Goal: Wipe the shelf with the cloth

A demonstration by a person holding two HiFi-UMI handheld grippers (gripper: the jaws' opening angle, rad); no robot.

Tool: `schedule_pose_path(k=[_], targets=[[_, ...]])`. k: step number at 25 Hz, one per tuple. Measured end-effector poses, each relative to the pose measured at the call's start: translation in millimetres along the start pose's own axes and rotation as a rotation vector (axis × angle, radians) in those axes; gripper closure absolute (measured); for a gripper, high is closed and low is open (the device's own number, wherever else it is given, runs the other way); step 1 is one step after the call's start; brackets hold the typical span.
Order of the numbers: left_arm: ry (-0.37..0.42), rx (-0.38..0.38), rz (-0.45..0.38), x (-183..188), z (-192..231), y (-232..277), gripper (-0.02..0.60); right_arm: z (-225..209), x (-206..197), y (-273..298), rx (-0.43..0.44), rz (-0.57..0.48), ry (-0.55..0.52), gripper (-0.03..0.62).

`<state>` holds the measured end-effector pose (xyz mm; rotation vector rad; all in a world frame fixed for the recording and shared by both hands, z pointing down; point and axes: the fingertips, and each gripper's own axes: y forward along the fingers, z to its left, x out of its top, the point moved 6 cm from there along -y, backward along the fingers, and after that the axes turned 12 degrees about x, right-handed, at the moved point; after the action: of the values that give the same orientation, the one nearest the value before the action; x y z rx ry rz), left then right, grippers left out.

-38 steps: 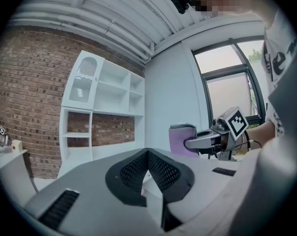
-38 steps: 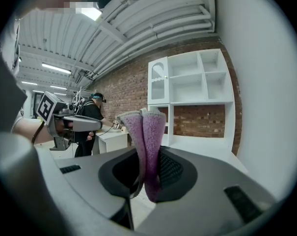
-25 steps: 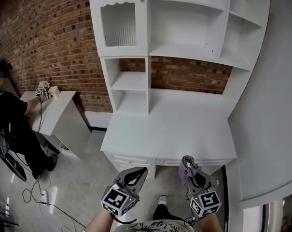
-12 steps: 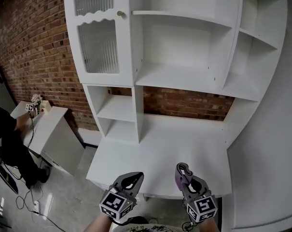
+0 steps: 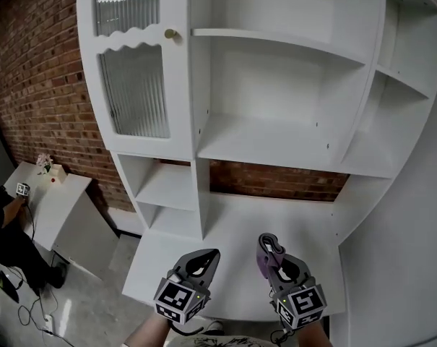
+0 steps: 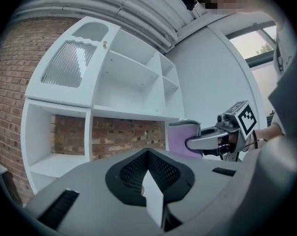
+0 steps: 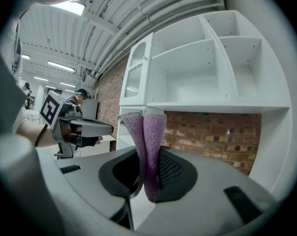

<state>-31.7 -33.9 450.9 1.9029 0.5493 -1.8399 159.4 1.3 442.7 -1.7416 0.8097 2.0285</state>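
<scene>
A tall white shelf unit [image 5: 276, 139] fills the head view, with open compartments and a desk top [image 5: 232, 255] at its foot. My right gripper [image 5: 274, 255] is shut on a folded purple cloth [image 5: 265, 254], held low over the desk's front edge. In the right gripper view the cloth [image 7: 148, 146] stands upright between the jaws. My left gripper [image 5: 198, 264] hangs beside it at the left, shut with nothing in it. The left gripper view shows the purple cloth [image 6: 180, 137] in the other gripper.
A ribbed glass door with a round knob [image 5: 170, 33] closes the upper left compartment. A brick wall [image 5: 37, 100] runs behind. At the far left a person sits at a small white table [image 5: 48, 201]. Cables lie on the floor [image 5: 37, 313].
The head view has tilted up and closed in on the shelf unit, which now fills more of the frame. Both grippers kept their places low in the view, the cloth still held.
</scene>
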Motion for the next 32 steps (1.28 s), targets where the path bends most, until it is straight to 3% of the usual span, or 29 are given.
schedule_pose_path(k=[14, 19, 24, 32], targets=[[0.055, 0.06, -0.092, 64.0, 96.0, 59.2, 0.569, -66.4, 176.9, 117.0, -0.086, -0.115, -0.152, 0.522], [0.059, 0.072, -0.083, 59.2, 124.0, 70.8, 0.569, -104.8, 242.8, 167.8, -0.12, -0.149, -0.18, 0.523], [0.032, 0.058, -0.014, 43.6, 136.6, 84.5, 0.569, -142.6, 296.7, 215.7, -0.173, -0.173, -0.172, 0.523], [0.004, 0.069, -0.057, 44.2, 152.8, 117.2, 0.568, -188.4, 357.3, 291.2, -0.197, -0.226, -0.145, 0.523]])
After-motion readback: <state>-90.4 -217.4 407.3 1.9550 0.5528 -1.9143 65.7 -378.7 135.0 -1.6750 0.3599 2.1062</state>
